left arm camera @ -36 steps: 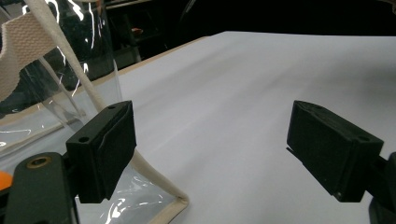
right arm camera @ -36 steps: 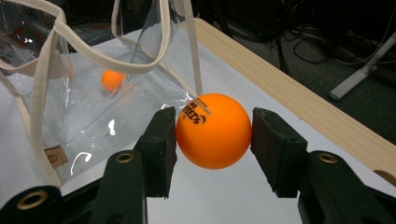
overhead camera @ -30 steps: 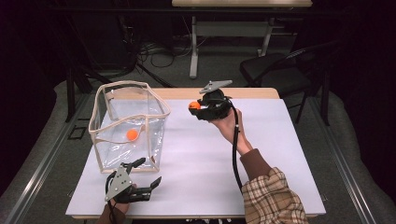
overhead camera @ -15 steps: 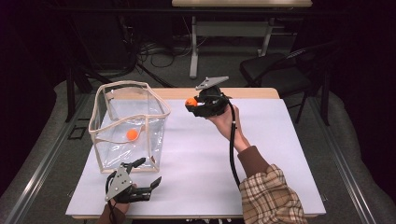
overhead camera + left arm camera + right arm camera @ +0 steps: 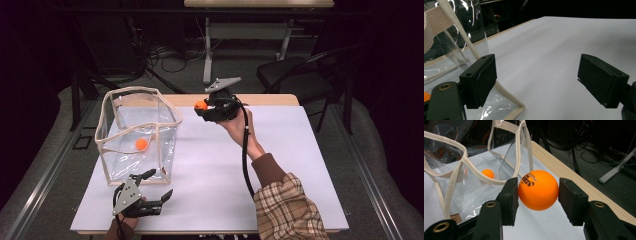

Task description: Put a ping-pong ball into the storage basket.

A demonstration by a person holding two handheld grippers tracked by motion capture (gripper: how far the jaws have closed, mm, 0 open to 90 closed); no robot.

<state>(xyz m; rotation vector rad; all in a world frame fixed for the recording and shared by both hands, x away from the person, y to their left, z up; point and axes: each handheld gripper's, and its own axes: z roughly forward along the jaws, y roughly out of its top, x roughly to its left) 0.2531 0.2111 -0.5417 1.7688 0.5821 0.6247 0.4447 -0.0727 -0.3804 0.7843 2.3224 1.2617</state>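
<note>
The right gripper (image 5: 204, 106) is clenched on an orange ball (image 5: 201, 105), held up off the table (image 5: 280, 150) near its far edge, a little right of the clear bag (image 5: 125, 150). In the right gripper view the ball (image 5: 538, 190) sits squarely between the two black jaws, both pads pressed against its sides (black printed lettering shows on its upper left). Beyond it the bag (image 5: 461, 187) stands open, its cream trim curling around the rim, and a second ball (image 5: 487, 173) lies inside on the bottom.

From the high view, that second ball (image 5: 142, 145) rests on the bag's floor, toward the middle. The bag stands upright on the left part of the white table top.

The left gripper (image 5: 155, 192) lies low at the near left edge, just beside the bag's near corner. Its jaws are released and stand wide apart with nothing between them; in the left gripper view the bag's trimmed corner (image 5: 520, 108) sits just behind the left jaw.
</note>
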